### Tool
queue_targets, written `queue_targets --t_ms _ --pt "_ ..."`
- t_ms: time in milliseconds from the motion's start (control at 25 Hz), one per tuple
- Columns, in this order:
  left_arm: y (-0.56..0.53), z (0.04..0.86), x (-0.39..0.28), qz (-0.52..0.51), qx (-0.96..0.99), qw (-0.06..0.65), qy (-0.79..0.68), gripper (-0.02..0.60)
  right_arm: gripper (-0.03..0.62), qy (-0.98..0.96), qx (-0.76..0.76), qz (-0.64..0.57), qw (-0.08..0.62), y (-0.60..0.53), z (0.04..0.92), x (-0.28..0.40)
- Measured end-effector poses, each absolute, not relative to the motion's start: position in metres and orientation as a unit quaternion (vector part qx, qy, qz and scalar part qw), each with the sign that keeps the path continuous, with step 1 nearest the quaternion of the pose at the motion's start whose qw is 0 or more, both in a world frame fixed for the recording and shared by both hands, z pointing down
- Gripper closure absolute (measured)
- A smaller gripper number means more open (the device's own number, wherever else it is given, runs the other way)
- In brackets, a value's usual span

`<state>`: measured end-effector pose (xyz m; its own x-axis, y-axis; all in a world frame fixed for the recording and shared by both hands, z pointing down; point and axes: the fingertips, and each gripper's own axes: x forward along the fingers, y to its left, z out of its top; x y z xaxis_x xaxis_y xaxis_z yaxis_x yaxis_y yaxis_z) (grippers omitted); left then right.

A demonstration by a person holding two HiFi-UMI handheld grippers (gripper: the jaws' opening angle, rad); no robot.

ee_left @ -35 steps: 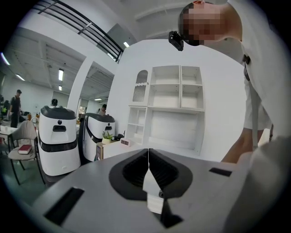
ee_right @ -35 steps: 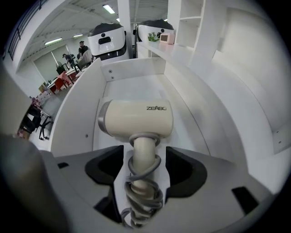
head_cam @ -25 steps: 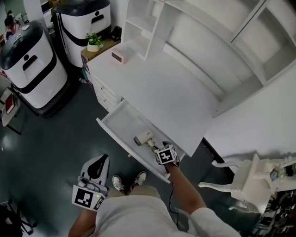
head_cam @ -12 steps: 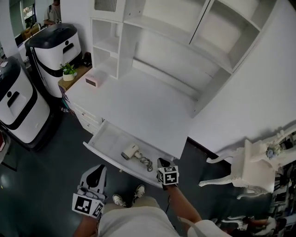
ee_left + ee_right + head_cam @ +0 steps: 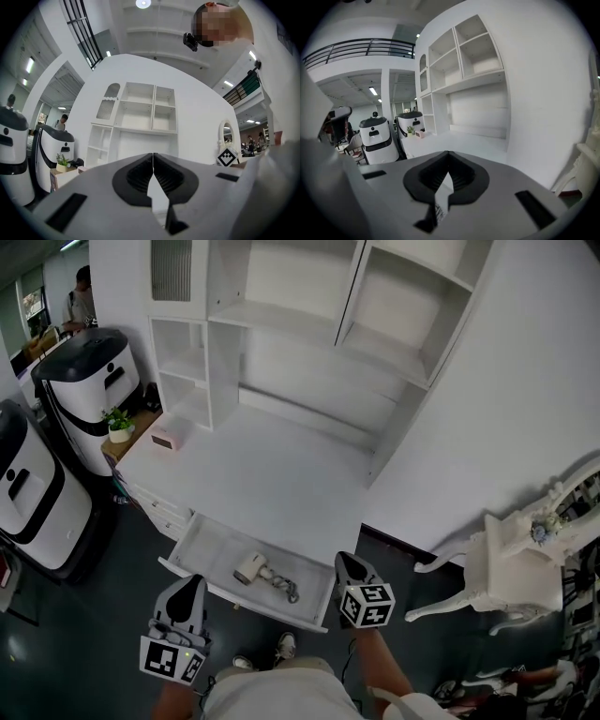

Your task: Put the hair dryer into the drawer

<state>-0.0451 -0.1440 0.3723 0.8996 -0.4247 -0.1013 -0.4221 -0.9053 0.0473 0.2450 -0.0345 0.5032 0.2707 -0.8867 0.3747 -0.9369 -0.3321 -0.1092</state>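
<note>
The white hair dryer [image 5: 249,568] lies in the open white drawer [image 5: 190,547], its cord [image 5: 284,585] coiled to its right. My right gripper [image 5: 345,560] hovers shut and empty above the drawer's right end, apart from the dryer. In the right gripper view the jaws [image 5: 448,153] meet with nothing between them and point over the desk. My left gripper [image 5: 191,581] is shut and empty in front of the drawer's left part. The left gripper view shows its jaws [image 5: 153,154] closed, facing the shelves.
A white desk [image 5: 272,479] with shelves [image 5: 281,324] stands behind the drawer. On a low side table at the left are a pink box [image 5: 166,438] and a small plant [image 5: 119,423]. Two black-and-white machines [image 5: 86,381] stand further left. An ornate white chair [image 5: 511,568] is at the right.
My right gripper has lifted out of the drawer, away from the hair dryer, which stays inside. The left gripper rose a little. The head view tipped up toward the shelves.
</note>
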Motion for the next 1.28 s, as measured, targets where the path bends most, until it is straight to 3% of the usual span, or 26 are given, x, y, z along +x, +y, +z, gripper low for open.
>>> queue_targets --t_ms 640,1280 --pt "-0.149 0.303 -0.048 -0.101 0.965 -0.029 -0.241 0.563 0.585 -0.597 0.800 0.034 -0.044 -0.006 0.340 0.249" --pt "-0.160 0.292 -0.048 -0.109 0.953 -0.042 -0.280 0.563 0.585 -0.620 0.783 0.001 -0.054 -0.016 0.319 0.252"
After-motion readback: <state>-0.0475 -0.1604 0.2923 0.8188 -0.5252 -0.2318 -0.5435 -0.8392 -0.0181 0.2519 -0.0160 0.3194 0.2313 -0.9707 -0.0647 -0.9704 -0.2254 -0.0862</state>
